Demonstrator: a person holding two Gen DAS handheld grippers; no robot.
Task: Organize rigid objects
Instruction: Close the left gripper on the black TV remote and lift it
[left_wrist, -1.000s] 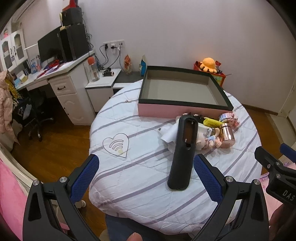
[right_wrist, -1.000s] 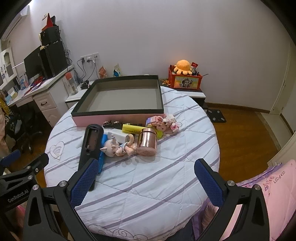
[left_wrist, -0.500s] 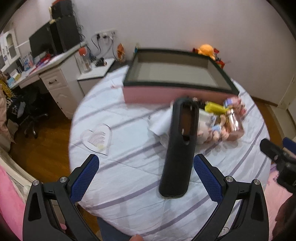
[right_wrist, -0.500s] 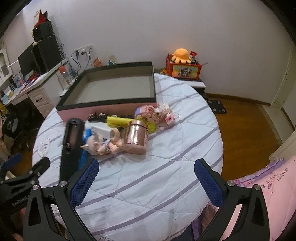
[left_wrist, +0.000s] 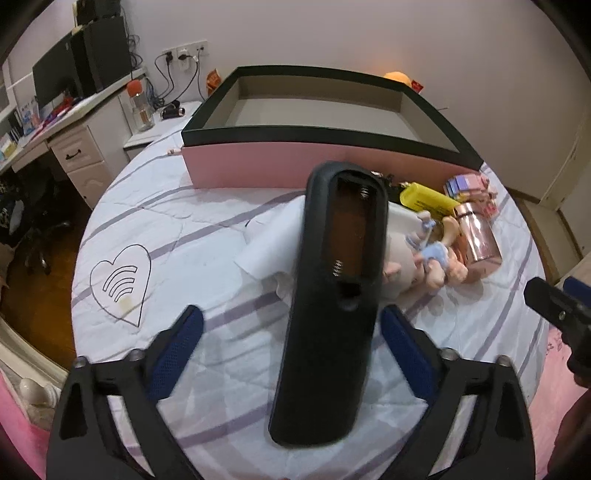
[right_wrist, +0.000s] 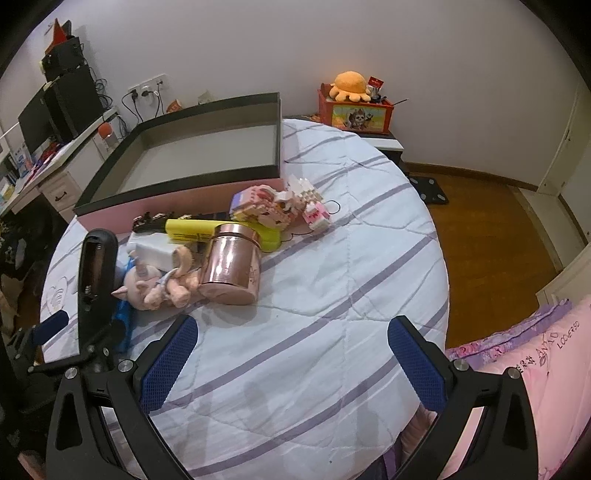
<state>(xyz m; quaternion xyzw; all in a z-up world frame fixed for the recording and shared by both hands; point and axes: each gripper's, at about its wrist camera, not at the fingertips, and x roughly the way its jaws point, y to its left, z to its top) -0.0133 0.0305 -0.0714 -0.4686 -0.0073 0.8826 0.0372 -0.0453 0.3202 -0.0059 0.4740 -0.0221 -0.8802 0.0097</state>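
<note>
The left wrist view is showing the black remote control (left_wrist: 332, 295) from directly above, its open battery compartment with the springs facing up (a detail the right wrist view is catching only edge-on). The left tool (left_wrist: 291, 339) is straddling the remote's lower half; its jaws have just been closing, yet the blue pads (left_wrist: 177, 350) are standing clear of the casing on both sides, so it is apart and gripping nothing. The remote is lying on the striped round surface (left_wrist: 184, 229), its far end leaning on white paper (left_wrist: 273, 243) beside the pile.

The right wrist view is giving the pile more plainly: a pink unicorn toy (right_wrist: 155, 284), a copper-coloured tin (right_wrist: 232, 262) on its side, a yellow tube (right_wrist: 199, 229) and a pink brick figure (right_wrist: 280, 206), all crowded just before the pink box (right_wrist: 207, 151) with the black rim. The right tool (right_wrist: 291, 365) is hanging wide apart over bare cloth, with open room ahead and to its right up to the surface edge; a pink quilt (right_wrist: 517, 369) is lying beyond that edge.
</note>
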